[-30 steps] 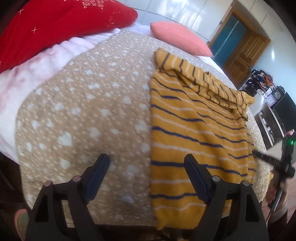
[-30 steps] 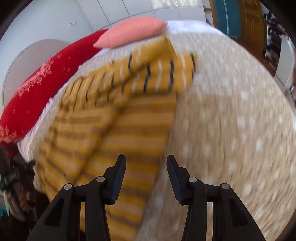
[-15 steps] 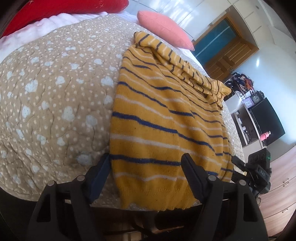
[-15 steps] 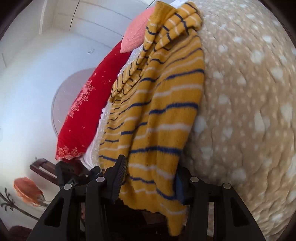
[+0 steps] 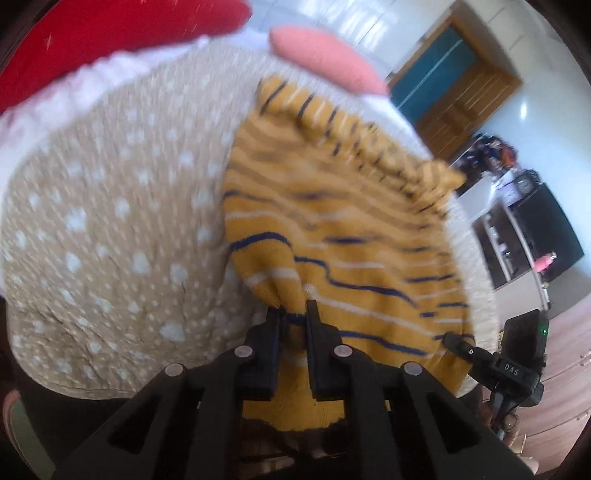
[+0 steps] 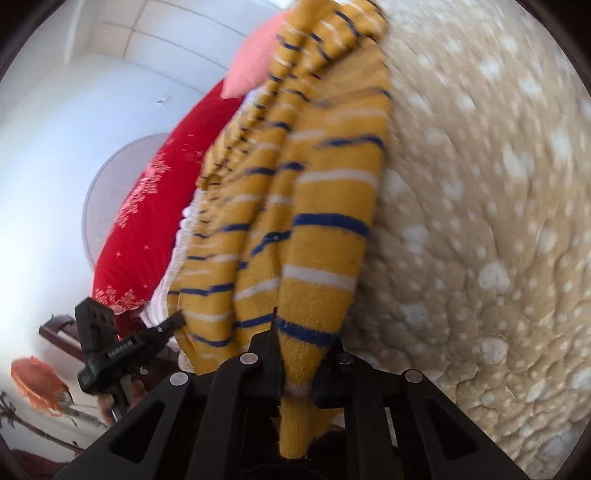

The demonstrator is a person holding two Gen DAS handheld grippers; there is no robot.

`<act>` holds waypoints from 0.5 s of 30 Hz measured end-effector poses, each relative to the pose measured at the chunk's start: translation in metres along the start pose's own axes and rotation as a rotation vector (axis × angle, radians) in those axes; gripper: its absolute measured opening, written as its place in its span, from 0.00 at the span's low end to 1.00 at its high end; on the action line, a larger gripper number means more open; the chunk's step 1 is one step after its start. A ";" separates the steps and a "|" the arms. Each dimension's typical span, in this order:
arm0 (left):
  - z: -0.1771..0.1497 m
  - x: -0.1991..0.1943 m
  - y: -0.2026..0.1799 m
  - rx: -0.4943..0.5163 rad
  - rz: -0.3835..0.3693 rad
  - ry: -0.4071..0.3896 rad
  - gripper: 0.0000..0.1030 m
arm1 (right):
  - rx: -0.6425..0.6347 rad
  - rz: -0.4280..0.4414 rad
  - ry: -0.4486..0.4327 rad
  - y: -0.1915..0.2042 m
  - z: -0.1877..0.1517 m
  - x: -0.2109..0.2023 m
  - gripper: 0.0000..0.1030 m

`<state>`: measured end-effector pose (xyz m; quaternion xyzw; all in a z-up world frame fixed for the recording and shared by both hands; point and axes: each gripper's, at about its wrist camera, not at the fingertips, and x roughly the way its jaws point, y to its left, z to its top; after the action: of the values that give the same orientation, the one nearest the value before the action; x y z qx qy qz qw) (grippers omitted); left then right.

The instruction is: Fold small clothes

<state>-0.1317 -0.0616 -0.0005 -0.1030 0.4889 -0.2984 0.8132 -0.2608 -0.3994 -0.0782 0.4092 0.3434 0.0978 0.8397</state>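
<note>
A yellow knitted sweater (image 5: pixel 332 221) with navy and white stripes lies on a beige spotted bedspread (image 5: pixel 110 221). My left gripper (image 5: pixel 293 321) is shut on the sweater's hem at its near left corner, and the cloth bunches up above the jaws. My right gripper (image 6: pixel 295 343) is shut on the hem at the near right corner of the sweater (image 6: pixel 314 221), which hangs in folds. The right gripper also shows at the lower right of the left wrist view (image 5: pixel 458 345). The left gripper shows at the lower left of the right wrist view (image 6: pixel 173 323).
A red pillow (image 5: pixel 110 33) and a pink pillow (image 5: pixel 325 59) lie at the head of the bed. A wooden door (image 5: pixel 461 96) and shelves (image 5: pixel 528 229) stand to the right. The bedspread (image 6: pixel 498 221) extends wide to the right of the sweater.
Both grippers have closed on the sweater's near hem, one at each corner. The hem has lifted off the bedspread and the cloth now bunches and folds.
</note>
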 end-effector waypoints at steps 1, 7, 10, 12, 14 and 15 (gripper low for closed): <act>-0.001 -0.011 -0.004 0.012 -0.006 -0.016 0.11 | -0.018 0.009 -0.009 0.008 0.001 -0.008 0.10; -0.023 -0.062 -0.013 0.036 -0.039 -0.080 0.09 | -0.174 0.083 -0.062 0.071 -0.021 -0.051 0.09; -0.024 -0.058 0.000 0.008 -0.009 -0.076 0.09 | -0.165 0.070 -0.055 0.069 -0.020 -0.042 0.09; -0.013 -0.054 0.011 -0.036 -0.033 -0.066 0.09 | -0.147 0.056 -0.048 0.063 -0.011 -0.032 0.09; 0.001 -0.050 0.013 -0.036 -0.030 -0.080 0.09 | -0.162 0.047 -0.063 0.064 0.003 -0.030 0.09; 0.013 -0.048 0.013 -0.032 -0.027 -0.091 0.09 | -0.176 0.041 -0.071 0.064 0.010 -0.032 0.09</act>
<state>-0.1324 -0.0247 0.0351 -0.1358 0.4545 -0.2964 0.8290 -0.2700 -0.3786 -0.0096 0.3441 0.2949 0.1303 0.8819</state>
